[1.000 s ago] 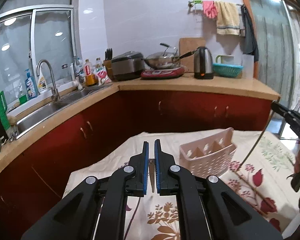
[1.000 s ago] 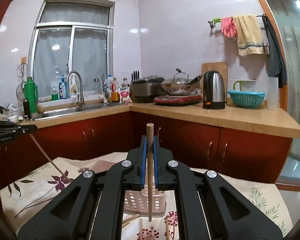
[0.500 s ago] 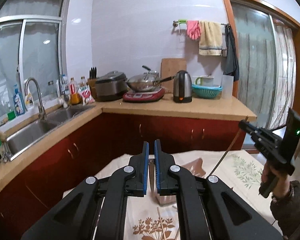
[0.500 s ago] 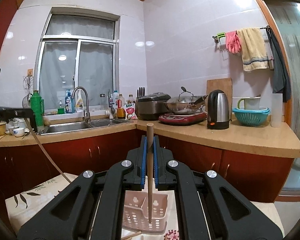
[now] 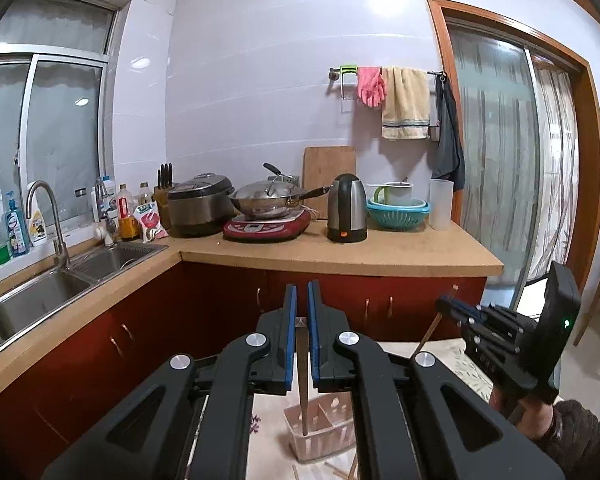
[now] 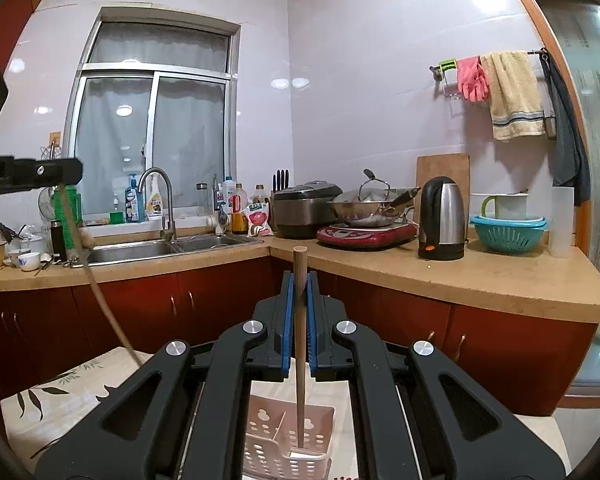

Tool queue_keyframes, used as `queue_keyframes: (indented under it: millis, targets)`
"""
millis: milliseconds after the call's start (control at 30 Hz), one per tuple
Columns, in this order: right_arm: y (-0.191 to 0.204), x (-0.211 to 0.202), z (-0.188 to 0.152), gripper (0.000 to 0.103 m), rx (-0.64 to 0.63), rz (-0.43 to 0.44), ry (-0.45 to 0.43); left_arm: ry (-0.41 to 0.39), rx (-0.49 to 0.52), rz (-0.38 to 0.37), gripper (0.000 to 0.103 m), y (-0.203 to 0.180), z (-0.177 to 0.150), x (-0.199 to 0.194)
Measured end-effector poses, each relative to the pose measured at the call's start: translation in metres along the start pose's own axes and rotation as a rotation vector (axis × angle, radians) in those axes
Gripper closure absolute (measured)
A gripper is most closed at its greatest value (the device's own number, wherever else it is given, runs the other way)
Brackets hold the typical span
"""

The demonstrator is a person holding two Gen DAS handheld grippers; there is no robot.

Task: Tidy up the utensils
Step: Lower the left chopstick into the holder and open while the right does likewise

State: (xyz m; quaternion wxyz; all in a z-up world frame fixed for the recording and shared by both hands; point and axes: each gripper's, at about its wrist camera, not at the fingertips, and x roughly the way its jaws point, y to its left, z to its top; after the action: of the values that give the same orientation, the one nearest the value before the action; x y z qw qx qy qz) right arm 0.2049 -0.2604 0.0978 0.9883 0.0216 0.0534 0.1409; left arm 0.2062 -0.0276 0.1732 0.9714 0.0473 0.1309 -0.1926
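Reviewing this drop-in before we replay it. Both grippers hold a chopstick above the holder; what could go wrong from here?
1. The right gripper pinches its wooden chopstick high, with a long free end over the pink perforated plastic utensil holder; it may swing and catch a divider.
2. The left gripper holds its thin brown chopstick slanted, so the tip may miss.
3. Both sticks converge on one holder; they may collide.

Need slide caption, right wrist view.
Right tool holds a chopstick upright above the pink utensil basket.
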Motion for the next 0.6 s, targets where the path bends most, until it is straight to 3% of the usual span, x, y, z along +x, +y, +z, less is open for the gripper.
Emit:
queue_keyframes:
  millis: [300,600]
  targets:
    - [-0.001,0.017,-0.011,0.096,0.010,-0.001,0.017,0.031,-0.049,-0.017,0.096,0.003,-0.016,0.043]
    - [-0.004,0.038,-0.043,0.094,0.035,0.009,0.101,0.158,-0.104,-0.023,0.095,0.013,-0.076,0.091]
